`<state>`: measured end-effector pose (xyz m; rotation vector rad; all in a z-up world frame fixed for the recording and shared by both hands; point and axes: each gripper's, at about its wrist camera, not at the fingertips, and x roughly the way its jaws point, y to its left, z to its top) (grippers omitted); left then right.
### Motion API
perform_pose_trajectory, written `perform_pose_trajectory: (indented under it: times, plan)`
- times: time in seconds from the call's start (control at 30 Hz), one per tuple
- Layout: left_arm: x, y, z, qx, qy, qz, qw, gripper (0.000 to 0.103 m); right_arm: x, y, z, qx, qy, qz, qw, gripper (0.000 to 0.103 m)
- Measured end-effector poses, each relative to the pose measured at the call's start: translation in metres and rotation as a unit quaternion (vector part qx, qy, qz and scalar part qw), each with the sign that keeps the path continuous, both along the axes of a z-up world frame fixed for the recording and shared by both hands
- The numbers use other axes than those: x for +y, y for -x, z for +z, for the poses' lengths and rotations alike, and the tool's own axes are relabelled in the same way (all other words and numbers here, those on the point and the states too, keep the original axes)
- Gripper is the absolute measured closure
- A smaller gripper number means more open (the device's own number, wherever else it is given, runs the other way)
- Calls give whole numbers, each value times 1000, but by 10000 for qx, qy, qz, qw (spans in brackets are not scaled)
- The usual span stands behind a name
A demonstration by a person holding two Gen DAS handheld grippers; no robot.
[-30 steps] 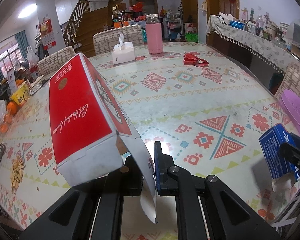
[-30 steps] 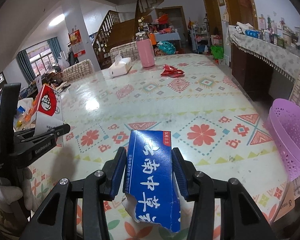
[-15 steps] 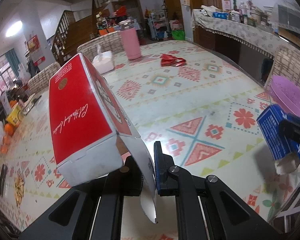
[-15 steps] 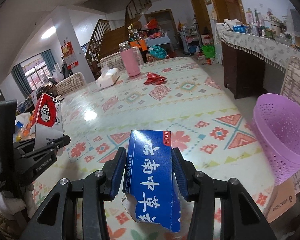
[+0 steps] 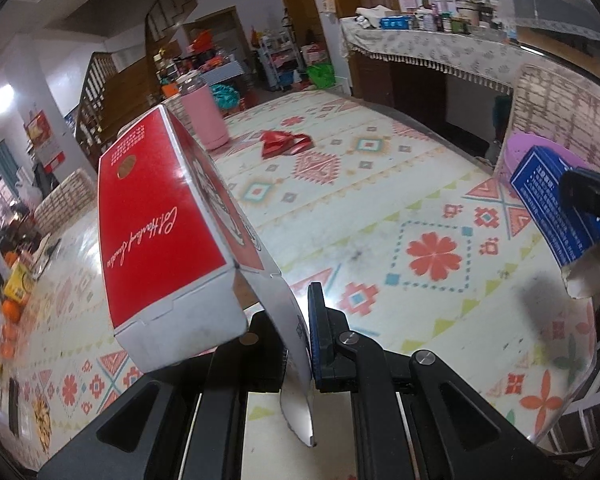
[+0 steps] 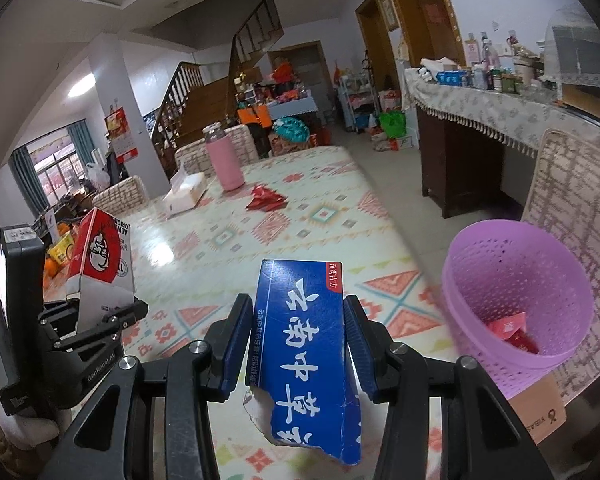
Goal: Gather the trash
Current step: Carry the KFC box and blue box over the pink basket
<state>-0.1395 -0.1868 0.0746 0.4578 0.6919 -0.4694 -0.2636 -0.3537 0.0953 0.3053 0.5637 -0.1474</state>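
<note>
My left gripper (image 5: 296, 324) is shut on the open flap of a red and white carton (image 5: 160, 220), held above the table; the carton also shows in the right wrist view (image 6: 100, 252). My right gripper (image 6: 296, 328) is shut on a torn blue box with white characters (image 6: 304, 352), also seen in the left wrist view (image 5: 548, 204). A purple mesh basket (image 6: 516, 296) stands off the table's right edge, just right of the blue box, with red packaging inside. A crumpled red wrapper (image 6: 266, 199) lies on the table further off.
The patterned table (image 5: 380, 208) carries a pink bottle (image 6: 222, 160), a white tissue box (image 6: 186, 196) and oranges and snacks at the far left (image 5: 12, 296). A woven chair (image 6: 576, 200) stands behind the basket. A sideboard with bottles (image 6: 492, 96) is at the right.
Both grippers have swung to the right with their boxes. The purple basket has come closer in the right wrist view and its inside now shows.
</note>
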Motion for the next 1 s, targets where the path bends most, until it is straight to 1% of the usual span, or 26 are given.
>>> perform_pose_trajectory:
  times: [0.2, 0.57, 1.0]
  plan:
    - [-23, 3, 5, -78, -54, -188, 9998, 94, -23, 13, 6, -81, 22, -239, 9997, 52]
    - [-65, 9, 9, -242, -170, -528, 9982, 94, -64, 33, 10, -175, -112, -657, 9976, 52]
    - [-111, 13, 5, -257, -320, -880, 9953, 94, -101, 50, 3, -150, -246, -968, 9949, 52]
